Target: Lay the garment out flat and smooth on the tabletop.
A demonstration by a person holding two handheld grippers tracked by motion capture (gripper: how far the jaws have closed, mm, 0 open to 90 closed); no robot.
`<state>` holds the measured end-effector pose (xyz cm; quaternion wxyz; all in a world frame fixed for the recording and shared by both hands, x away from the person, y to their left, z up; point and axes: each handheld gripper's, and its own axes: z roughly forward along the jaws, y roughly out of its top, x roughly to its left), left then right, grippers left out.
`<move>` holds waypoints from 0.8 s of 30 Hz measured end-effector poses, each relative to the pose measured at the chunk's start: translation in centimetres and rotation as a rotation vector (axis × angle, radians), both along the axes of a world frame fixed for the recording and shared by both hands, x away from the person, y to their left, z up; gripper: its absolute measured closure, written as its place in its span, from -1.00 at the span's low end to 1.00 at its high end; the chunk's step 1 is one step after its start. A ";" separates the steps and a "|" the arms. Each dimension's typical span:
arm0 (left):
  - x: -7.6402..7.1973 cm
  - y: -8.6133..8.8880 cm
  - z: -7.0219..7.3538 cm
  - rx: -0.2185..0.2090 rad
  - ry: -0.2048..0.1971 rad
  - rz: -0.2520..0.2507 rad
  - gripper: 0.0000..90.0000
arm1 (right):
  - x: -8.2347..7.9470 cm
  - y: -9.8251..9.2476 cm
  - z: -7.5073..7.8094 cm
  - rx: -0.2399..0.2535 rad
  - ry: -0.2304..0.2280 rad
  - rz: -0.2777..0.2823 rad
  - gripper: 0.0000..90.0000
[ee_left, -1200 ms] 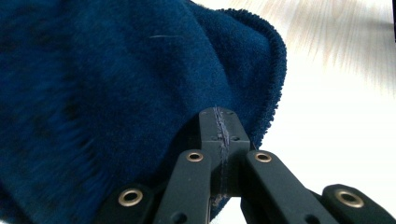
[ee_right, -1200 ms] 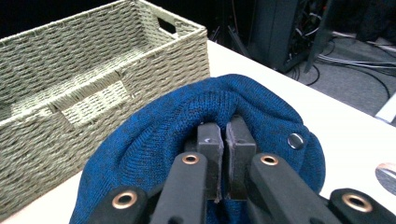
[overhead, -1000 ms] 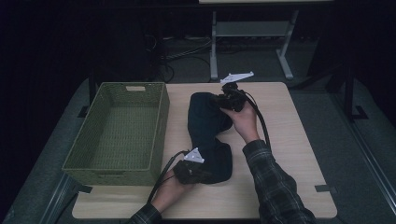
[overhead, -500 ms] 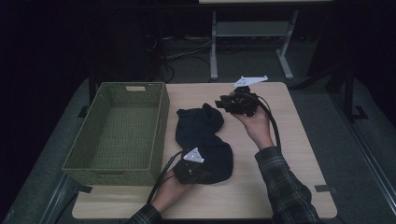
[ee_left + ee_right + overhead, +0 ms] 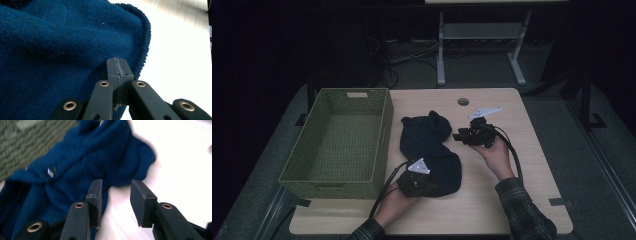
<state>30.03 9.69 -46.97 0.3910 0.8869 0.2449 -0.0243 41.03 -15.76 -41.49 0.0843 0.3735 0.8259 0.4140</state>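
On the table, left gripper (image 5: pixel 117 75) jaws pinch the blue cloth (image 5: pixel 429 150); right gripper (image 5: pixel 115 195) jaws have just spread.

A dark blue fleece cloth (image 5: pixel 430 150) lies crumpled on the desk (image 5: pixel 512 200), just beside the green woven basket (image 5: pixel 337 145). It is bunched into two lumps: a smaller one farther from the person and a broader one nearer. Its nap is fuzzy, its rim finished with a ribbed edge (image 5: pixel 147 37). The near lump's edge is pinched in the left tool (image 5: pixel 117 72).
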 end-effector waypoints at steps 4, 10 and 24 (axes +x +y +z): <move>0.0 0.0 0.0 -0.001 0.002 0.001 1.00 | -0.6 0.5 -1.3 0.000 0.031 0.035 0.33; 0.0 0.1 0.0 0.006 -0.002 -0.006 1.00 | -1.7 0.5 -2.3 0.001 0.055 0.069 0.31; -0.1 0.0 0.0 0.000 0.004 0.001 1.00 | -3.5 -0.5 -3.6 -0.055 0.050 0.053 0.87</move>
